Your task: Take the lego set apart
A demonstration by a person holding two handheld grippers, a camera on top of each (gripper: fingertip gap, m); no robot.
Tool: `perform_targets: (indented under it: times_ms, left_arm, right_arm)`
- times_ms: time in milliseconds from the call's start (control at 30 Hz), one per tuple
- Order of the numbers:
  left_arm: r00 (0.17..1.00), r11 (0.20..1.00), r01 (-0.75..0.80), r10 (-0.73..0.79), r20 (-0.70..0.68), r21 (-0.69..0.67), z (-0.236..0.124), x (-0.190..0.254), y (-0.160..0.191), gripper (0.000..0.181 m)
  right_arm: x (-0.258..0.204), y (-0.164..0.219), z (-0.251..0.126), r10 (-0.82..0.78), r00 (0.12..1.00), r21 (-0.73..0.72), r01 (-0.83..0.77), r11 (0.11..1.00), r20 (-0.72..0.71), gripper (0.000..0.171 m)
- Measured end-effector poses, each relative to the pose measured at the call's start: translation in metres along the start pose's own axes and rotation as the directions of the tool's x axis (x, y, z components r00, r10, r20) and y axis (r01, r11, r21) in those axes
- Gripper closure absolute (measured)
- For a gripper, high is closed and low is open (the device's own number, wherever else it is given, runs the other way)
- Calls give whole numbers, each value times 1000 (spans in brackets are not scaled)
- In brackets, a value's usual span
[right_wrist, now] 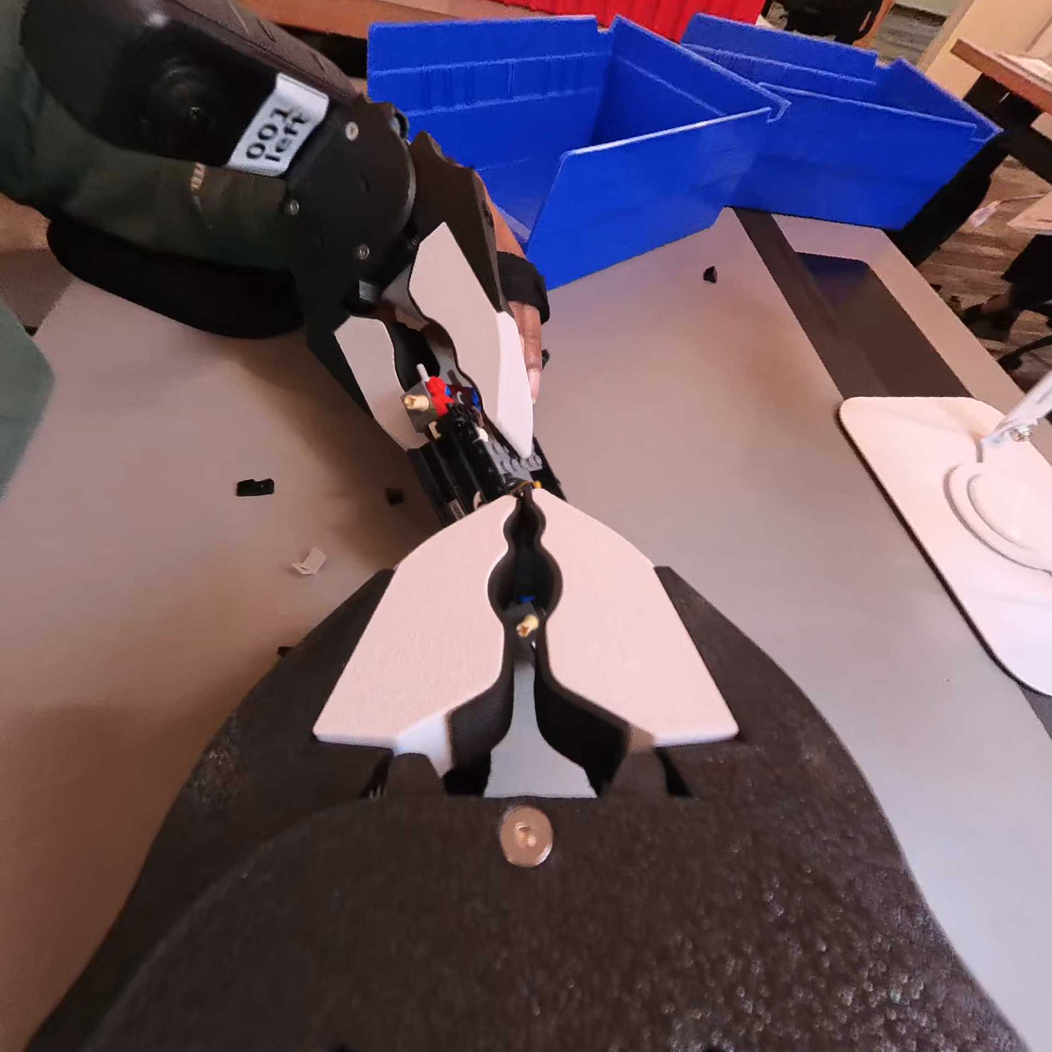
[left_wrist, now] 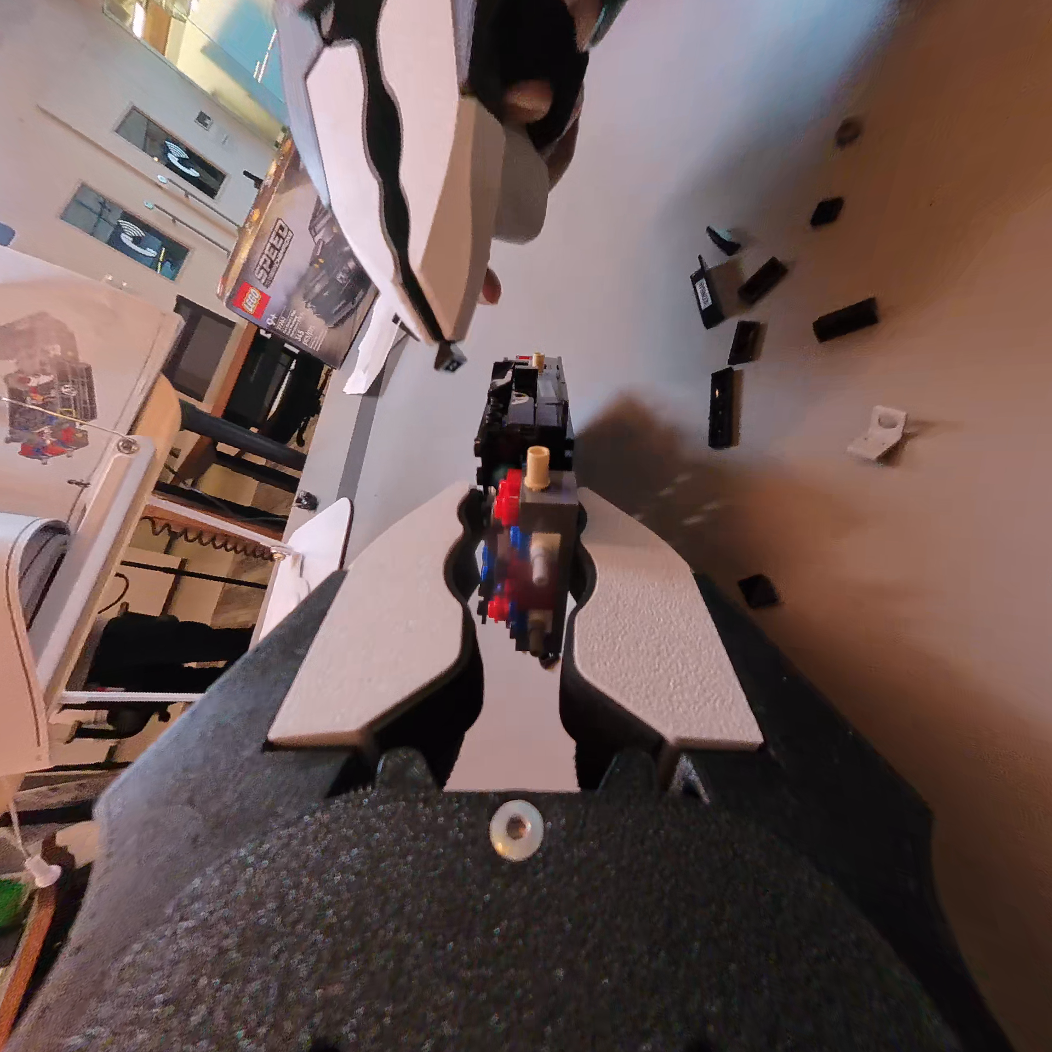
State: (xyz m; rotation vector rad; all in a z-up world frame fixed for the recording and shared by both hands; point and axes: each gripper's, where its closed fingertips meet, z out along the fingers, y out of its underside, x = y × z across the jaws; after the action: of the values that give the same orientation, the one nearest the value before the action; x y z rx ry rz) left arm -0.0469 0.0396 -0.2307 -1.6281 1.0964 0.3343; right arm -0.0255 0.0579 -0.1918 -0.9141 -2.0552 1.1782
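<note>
Grippers meeting over a lego model [left_wrist: 526, 432] above a grey table [left_wrist: 654, 171].

Left gripper [left_wrist: 524, 501] clamps the model's near end, where red, blue and grey bricks and a tan peg show between its white fingers [left_wrist: 398, 598]; the black body juts forward past the tips, held off the table. Right gripper [right_wrist: 526, 501] has its fingers almost together, pinching a small black piece [left_wrist: 450, 360] at the tips, just beside the model's far end. Loose black bricks [left_wrist: 845, 320] and a white bracket [left_wrist: 876, 432] lie scattered on the table. Blue bins [right_wrist: 626, 142] stand beyond.
</note>
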Motion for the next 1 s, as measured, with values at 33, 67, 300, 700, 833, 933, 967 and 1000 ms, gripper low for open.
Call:
perform_targets:
  times_ms: [33,67,300,700,833,933,967,1000]
  left_arm:
    - [1000,1000,-6,6,6,-8,0,-1,2,153]
    - [1000,1000,-3,3,9,-9,0,-1,3,153]
    - [996,996,89,-89,2,-7,-2,-6,11,153]
    - [1000,1000,12,-12,-8,-6,-2,1,2,153]
    - [999,999,-38,38,-2,-20,-3,3,1,153]
    - [998,998,-57,57,-2,-24,-3,4,1,153]
    - [998,998,-59,59,-2,-25,-3,3,0,153]
    - [998,998,-59,59,0,-27,-3,3,0,153]
  right_arm:
    - [-2,-1,-2,-12,1000,9,12,1000,0,171]
    - [-7,-2,-3,-29,999,3,29,1000,17,171]
    - [-42,38,8,-124,982,-223,154,963,141,156]
    - [-5,16,13,-145,986,-142,133,981,-77,154]
    - [-9,21,16,-155,986,-174,144,974,-53,160]
    - [-9,21,15,-156,987,-188,145,971,-46,162]
    - [-9,21,14,-143,989,-183,133,974,-43,162]
    - [-8,21,14,-128,991,-171,119,978,-39,162]
